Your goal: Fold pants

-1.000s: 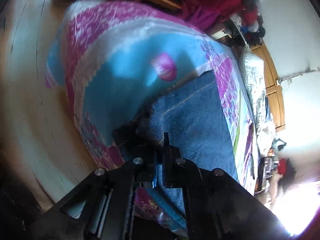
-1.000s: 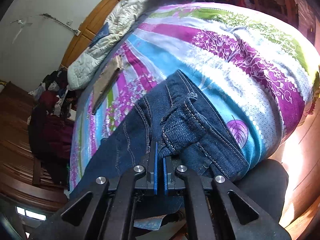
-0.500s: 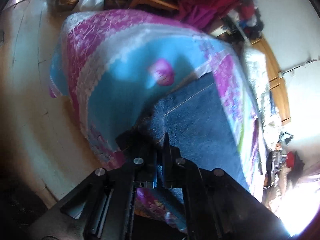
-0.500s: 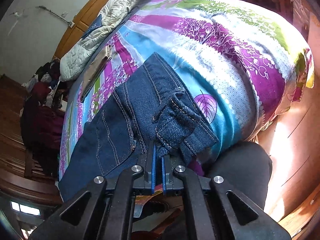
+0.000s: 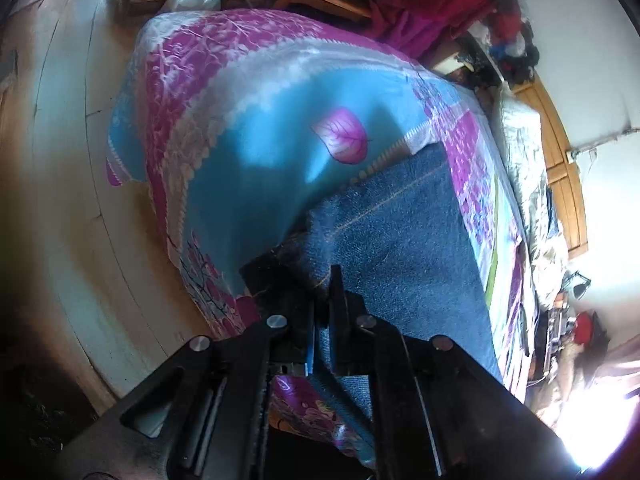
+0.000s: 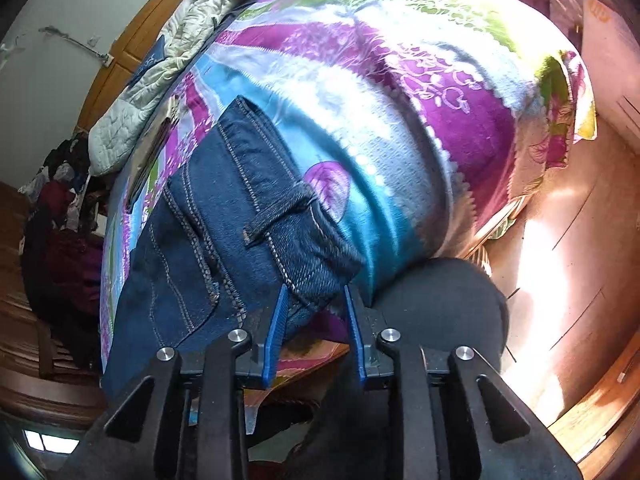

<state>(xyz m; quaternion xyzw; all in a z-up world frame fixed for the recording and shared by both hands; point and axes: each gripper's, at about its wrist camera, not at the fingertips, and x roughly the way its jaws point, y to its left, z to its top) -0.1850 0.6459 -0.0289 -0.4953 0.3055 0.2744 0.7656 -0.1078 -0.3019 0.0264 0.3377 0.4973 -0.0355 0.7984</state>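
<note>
Denim is pinched between the jaws of the left gripper [image 5: 322,300], which are pressed nearly together on an edge of the jeans [image 5: 400,248]. Ahead of these jaws, a faded blue panel of the jeans is spread flat, with 1 pale stitched seam running across it. Beyond the far edge of that panel and to the left of the jaws, the patterned bedspread [image 5: 256,128] is seen in bands of turquoise, white and magenta, marked with 1 pink leaf print. A pale floor [image 5: 52,184] is seen further left of the jaws, below the hanging edge of the bedspread.

The jaws of the right gripper [image 6: 316,304] are spread apart, and their blue pads [image 6: 280,316] are set on either side of the waistband end of the jeans [image 6: 224,216], without being closed on it. The dark denim is laid ahead and to the left of these jaws, with a belt loop and double stitching visible. To the right of the jaws, a dark rounded shape [image 6: 440,304] is seen; what it is cannot be told. Further ahead, the bedspread [image 6: 360,92] is brightly lit, and a pale quilt [image 6: 160,64] is bunched at its far left.
</note>
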